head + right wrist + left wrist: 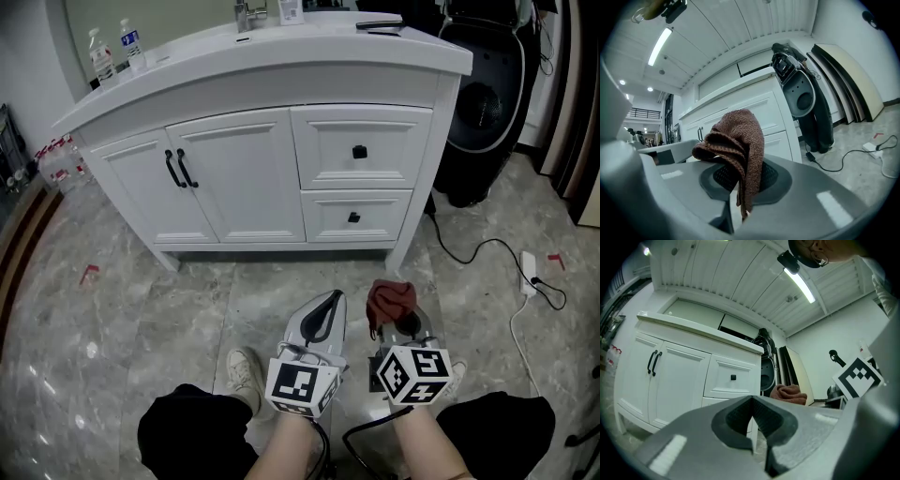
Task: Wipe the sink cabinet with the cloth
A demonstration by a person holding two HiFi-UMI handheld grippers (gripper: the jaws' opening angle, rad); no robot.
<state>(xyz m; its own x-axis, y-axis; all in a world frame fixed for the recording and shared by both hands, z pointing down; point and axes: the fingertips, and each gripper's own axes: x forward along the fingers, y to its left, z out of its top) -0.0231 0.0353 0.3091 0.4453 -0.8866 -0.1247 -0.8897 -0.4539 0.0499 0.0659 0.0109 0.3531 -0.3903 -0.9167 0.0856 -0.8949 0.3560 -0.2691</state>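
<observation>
The white sink cabinet (281, 169) stands ahead, with two doors at left and two drawers at right; it also fills the left gripper view (684, 376) and shows in the right gripper view (754, 112). A reddish-brown cloth (391, 300) is pinched in my right gripper (398, 323), bunched above its closed jaws (738, 140). My left gripper (319, 319) is shut and empty, its jaw tips meeting (752, 420). Both grippers hover low over the floor, short of the cabinet. The cloth (790, 393) shows at the right in the left gripper view.
Water bottles (117, 52) stand on the counter's left end, a faucet (248, 14) at the back. A black appliance (487, 103) stands right of the cabinet, its white cable and power strip (530, 272) trailing over the marble floor. My shoes and knees are below.
</observation>
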